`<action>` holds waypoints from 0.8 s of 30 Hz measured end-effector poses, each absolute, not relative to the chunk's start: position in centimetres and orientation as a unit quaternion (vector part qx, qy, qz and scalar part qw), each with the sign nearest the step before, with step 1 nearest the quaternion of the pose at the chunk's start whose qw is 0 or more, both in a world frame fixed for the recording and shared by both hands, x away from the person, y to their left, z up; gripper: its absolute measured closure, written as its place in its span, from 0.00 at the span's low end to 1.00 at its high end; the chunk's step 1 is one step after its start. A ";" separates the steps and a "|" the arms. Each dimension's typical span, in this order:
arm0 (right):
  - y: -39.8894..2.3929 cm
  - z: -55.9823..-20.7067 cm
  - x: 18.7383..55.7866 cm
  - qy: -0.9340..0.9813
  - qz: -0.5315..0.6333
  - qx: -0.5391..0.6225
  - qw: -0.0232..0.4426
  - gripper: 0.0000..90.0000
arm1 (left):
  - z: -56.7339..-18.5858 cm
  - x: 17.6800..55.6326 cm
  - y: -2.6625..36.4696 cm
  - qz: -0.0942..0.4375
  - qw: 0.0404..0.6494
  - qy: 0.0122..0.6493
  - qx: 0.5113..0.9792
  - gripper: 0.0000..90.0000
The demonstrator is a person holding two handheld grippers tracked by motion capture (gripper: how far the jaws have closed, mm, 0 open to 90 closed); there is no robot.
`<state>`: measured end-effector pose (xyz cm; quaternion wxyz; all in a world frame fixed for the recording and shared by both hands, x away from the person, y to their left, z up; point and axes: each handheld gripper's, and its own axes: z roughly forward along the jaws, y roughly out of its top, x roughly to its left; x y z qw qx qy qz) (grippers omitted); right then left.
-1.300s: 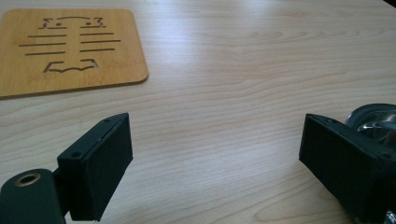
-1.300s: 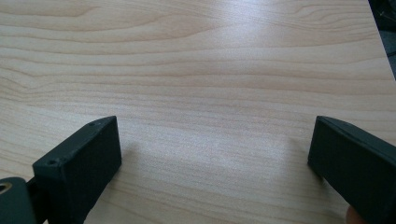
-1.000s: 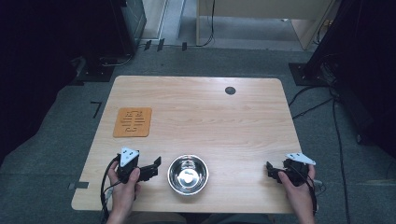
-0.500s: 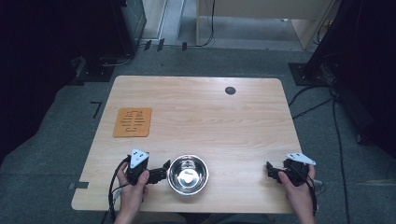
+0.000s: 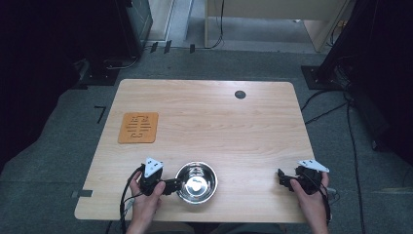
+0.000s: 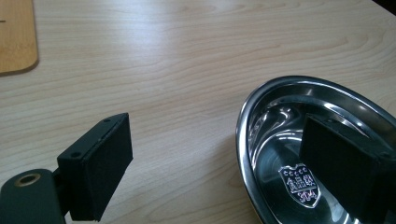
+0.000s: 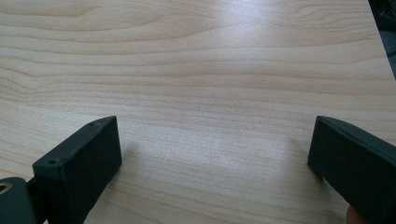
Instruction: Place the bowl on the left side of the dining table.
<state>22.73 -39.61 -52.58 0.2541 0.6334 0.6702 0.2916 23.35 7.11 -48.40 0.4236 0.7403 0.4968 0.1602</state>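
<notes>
Your left claw (image 5: 171, 185) stands wide astride the rim of the round shiny steel bowl (image 5: 196, 182), one jaw inside and one outside, at six o'clock on the pale wooden surface (image 5: 214, 122), while your right claw (image 5: 282, 177) gapes wide and empty at four o'clock.

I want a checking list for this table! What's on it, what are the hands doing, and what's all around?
Surface: light wooden table, bare in the middle, with a dark round hole near the far edge.
Job's things: shiny steel bowl, upright near the front edge, a crest sticker inside.
Clutter: orange slotted mat lying flat at the left.
Grippers: left tool open, one jaw outside the bowl's rim, one inside; right tool open over bare wood.
Cables: one trails from the left tool; more lie on the floor.
Surroundings: grey carpet, dark equipment at both sides.
</notes>
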 end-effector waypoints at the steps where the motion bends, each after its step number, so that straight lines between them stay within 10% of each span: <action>1: -39.6 -52.6 22.7 0.670 0.292 0.633 0.254 0.02 | -48.5 23.3 6.9 0.159 0.421 0.496 0.743 0.11; 24: -39.6 -52.6 22.8 0.671 0.292 0.632 0.254 0.02 | -50.2 23.4 4.9 0.134 0.376 0.502 0.767 0.16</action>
